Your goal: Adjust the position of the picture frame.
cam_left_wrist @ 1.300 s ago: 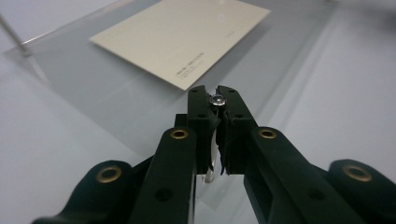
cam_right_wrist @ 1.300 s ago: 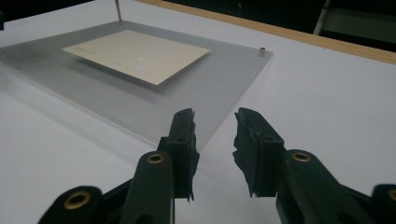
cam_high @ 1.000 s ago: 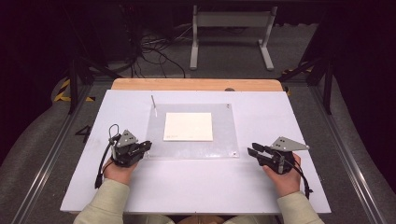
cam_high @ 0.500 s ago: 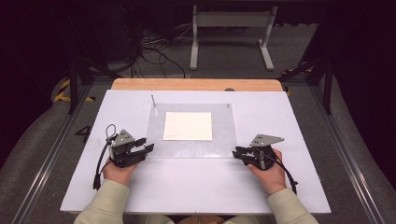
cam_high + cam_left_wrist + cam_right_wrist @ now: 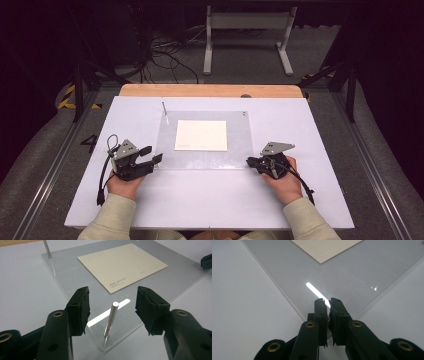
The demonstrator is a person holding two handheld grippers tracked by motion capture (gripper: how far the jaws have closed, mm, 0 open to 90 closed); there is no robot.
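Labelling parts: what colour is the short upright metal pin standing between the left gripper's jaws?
Silver, bare metal pin on the clear acrylic plate; left gripper view shows it best.

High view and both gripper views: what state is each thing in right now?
Left gripper: open, fingers either side of the near pin, not touching it.
Right gripper: shut at the plate's near corner.
Near pin: upright in the clear plate.
Far pin: upright.
Clear plate: flat on the table.
Card: flat on the plate.
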